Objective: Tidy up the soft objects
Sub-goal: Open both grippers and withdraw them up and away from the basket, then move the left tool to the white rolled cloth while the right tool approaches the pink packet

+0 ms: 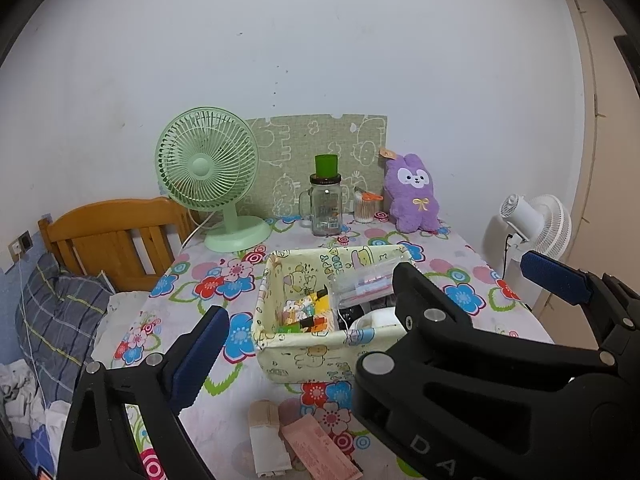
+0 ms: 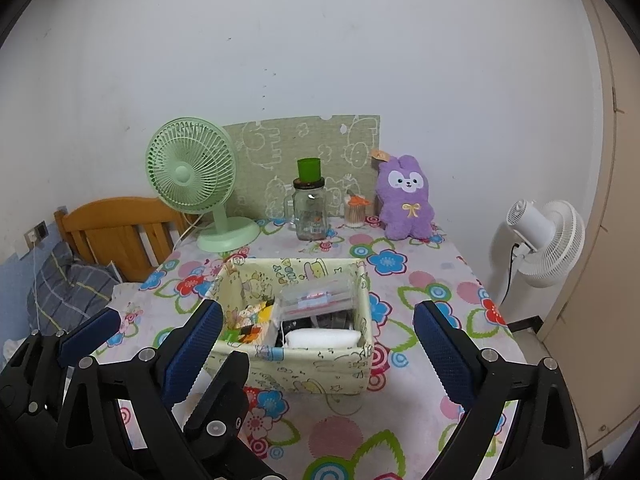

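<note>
A purple plush rabbit [image 1: 414, 196] [image 2: 406, 200] sits upright at the table's back right, against the wall. A pale yellow fabric basket [image 1: 304, 360] [image 2: 304, 372] stands mid-table and holds cartoon packets, a clear zip bag [image 2: 316, 298] and a white pad. Folded beige and white cloth [image 1: 266, 440] and a pink packet [image 1: 320, 452] lie on the near table edge. My left gripper [image 1: 320, 332] hovers open in front of the basket. My right gripper [image 2: 318, 336] is open too, framing the basket. The two overlap, and the right gripper's body hides my left gripper's right finger.
A green desk fan [image 1: 208, 172], a glass jar [image 1: 326, 208] with a green cup on it and a tub of cotton swabs [image 1: 366, 210] line the back. A white floor fan [image 2: 544, 240] stands right of the table. A wooden headboard [image 1: 116, 236] and a plaid pillow are on the left.
</note>
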{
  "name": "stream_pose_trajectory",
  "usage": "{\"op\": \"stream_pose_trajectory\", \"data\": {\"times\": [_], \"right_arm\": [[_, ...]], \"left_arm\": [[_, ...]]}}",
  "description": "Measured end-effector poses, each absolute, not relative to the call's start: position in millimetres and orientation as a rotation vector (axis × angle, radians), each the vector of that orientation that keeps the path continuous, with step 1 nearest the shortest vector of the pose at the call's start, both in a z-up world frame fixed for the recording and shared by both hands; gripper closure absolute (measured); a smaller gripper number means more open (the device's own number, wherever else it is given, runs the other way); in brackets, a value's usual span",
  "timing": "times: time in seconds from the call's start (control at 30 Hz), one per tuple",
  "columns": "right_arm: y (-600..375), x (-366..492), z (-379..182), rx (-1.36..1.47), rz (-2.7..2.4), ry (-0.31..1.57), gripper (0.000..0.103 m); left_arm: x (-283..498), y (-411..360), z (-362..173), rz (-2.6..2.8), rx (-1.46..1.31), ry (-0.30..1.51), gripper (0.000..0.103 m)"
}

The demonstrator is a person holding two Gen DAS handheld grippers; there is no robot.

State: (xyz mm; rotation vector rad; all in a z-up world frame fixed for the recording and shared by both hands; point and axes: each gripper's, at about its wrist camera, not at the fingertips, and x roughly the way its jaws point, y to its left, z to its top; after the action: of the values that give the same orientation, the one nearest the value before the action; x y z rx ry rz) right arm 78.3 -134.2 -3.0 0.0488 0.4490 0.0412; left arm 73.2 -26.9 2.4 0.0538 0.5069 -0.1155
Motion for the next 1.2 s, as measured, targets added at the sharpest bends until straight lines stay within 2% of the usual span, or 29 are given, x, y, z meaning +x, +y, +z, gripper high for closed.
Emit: {"op": "stream_pose_trajectory", "data": {"times": [0.37, 1.2], "right_arm": [[-126.1, 65.9, -20.6, 0.050, 0.055, 0.469, 0.005], [-112.2, 65.6, -87.2, 0.070, 0.053, 0.563, 0.008]], "left_arm": [[57.9, -20.1, -12.4, -0.111, 0.062, 0.524, 0.007], [56.4, -4.7, -75.7, -0.082, 0.062, 0.657, 0.024]]}}
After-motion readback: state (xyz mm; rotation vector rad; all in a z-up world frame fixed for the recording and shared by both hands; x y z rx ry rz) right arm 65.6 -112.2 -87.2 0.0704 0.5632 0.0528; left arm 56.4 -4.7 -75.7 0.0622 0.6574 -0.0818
